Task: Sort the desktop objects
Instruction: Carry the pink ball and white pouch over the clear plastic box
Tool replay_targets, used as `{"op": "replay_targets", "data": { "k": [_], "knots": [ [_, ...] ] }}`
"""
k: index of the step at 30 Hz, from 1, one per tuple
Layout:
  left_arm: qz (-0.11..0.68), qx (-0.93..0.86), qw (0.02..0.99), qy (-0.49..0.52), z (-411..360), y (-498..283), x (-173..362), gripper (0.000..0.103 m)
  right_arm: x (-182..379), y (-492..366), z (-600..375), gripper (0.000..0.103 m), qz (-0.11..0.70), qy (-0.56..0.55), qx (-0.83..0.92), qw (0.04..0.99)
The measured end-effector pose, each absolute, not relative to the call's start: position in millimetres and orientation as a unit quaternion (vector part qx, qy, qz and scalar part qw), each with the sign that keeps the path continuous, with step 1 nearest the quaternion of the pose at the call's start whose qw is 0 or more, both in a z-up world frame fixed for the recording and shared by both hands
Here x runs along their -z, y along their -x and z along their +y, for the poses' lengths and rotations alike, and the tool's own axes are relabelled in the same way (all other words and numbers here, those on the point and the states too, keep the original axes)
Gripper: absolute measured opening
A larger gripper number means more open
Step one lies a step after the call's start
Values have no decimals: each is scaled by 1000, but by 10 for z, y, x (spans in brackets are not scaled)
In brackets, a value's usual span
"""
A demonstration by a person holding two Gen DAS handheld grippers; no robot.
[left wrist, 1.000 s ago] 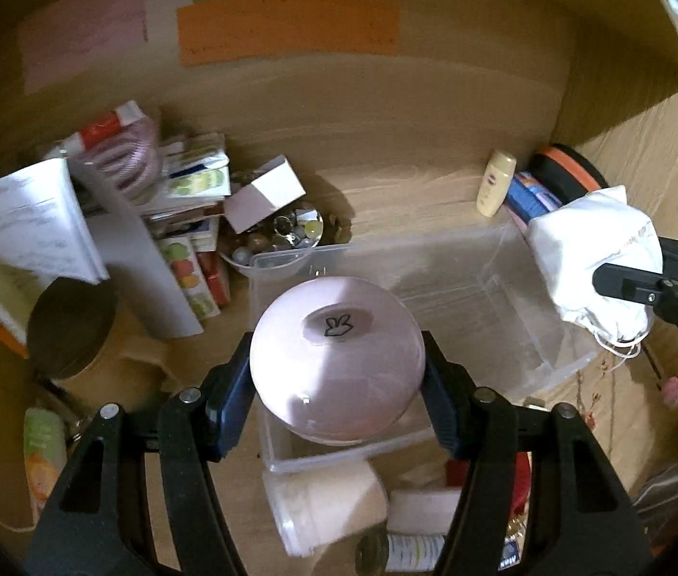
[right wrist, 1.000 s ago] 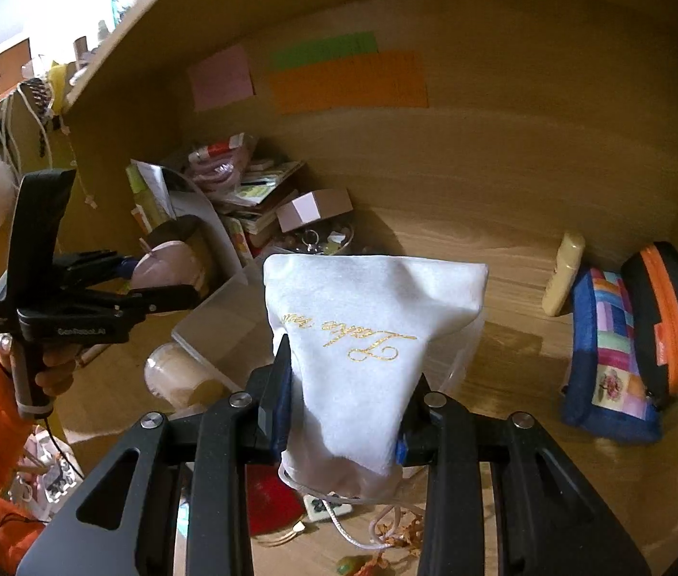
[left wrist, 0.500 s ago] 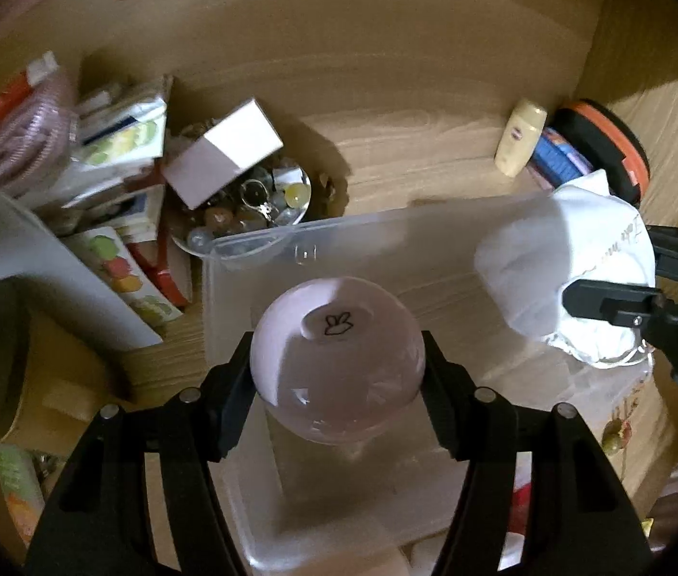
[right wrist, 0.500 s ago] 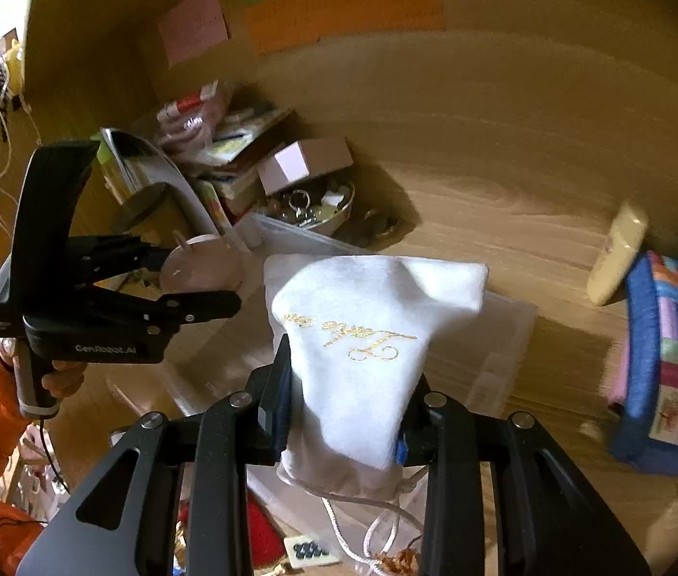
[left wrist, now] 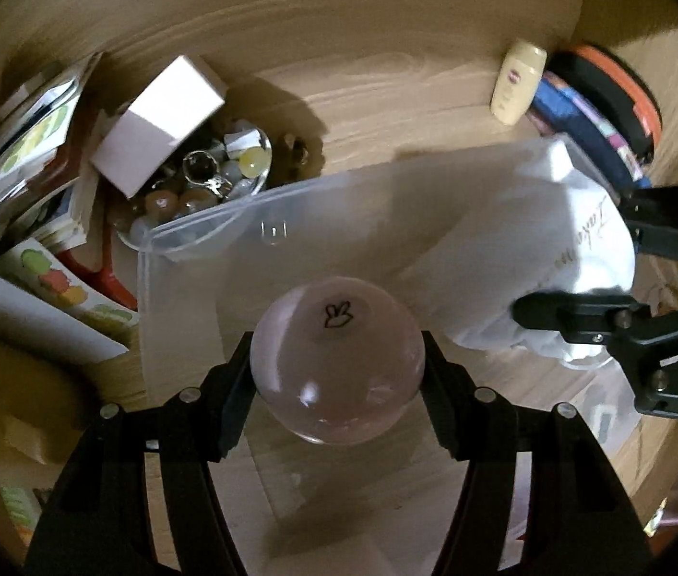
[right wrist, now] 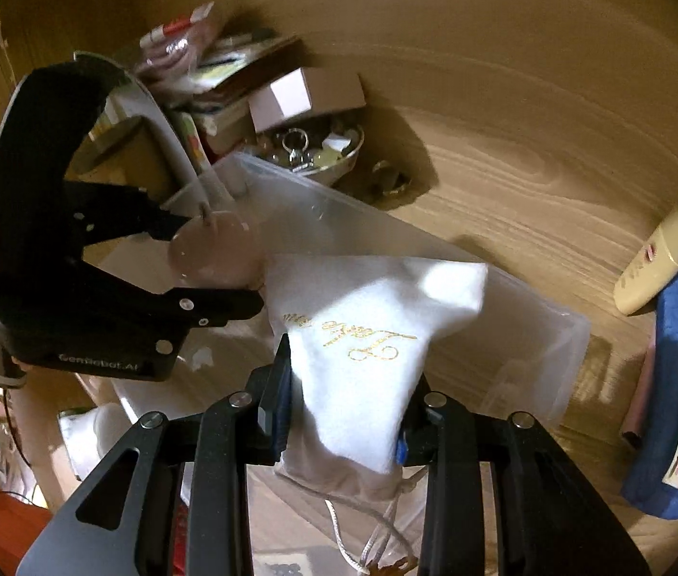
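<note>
**Two grippers low over the clear bin**

Two views share the clear plastic bin (left wrist: pixel 204 249) on the wooden desk (right wrist: pixel 506 153); only the right wrist view shows the gold script on the white drawstring pouch (right wrist: pixel 362 350) head-on and its cord dangling, while only the left wrist view shows the small bunny mark on the pink ball (left wrist: pixel 336 360). A second ago both sat higher; now the bin fills each view. The left gripper (left wrist: pixel 336 365) is clamped on the glossy round ball, over the bin's near left part. The right gripper (right wrist: pixel 346 413) pinches the soft pouch over the bin's right side
</note>
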State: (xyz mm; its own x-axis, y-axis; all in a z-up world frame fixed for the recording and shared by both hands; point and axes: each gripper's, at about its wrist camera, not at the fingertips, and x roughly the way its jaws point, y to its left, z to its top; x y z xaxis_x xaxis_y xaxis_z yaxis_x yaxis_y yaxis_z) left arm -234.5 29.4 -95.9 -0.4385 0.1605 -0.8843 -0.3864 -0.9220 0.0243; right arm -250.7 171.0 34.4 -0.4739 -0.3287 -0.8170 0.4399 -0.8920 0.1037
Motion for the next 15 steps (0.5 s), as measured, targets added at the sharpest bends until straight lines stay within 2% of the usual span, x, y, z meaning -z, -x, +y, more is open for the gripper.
{"op": "replay_targets", "data": {
  "k": [9, 15],
  "knots": [
    [159, -829, 158, 512, 401, 2334, 1044, 63, -218, 2516, 1671, 31, 81, -483, 847, 209],
    [157, -830, 159, 510, 390, 2347, 1027, 63, -218, 2456, 1631, 33, 102, -477, 852, 192]
  ]
}}
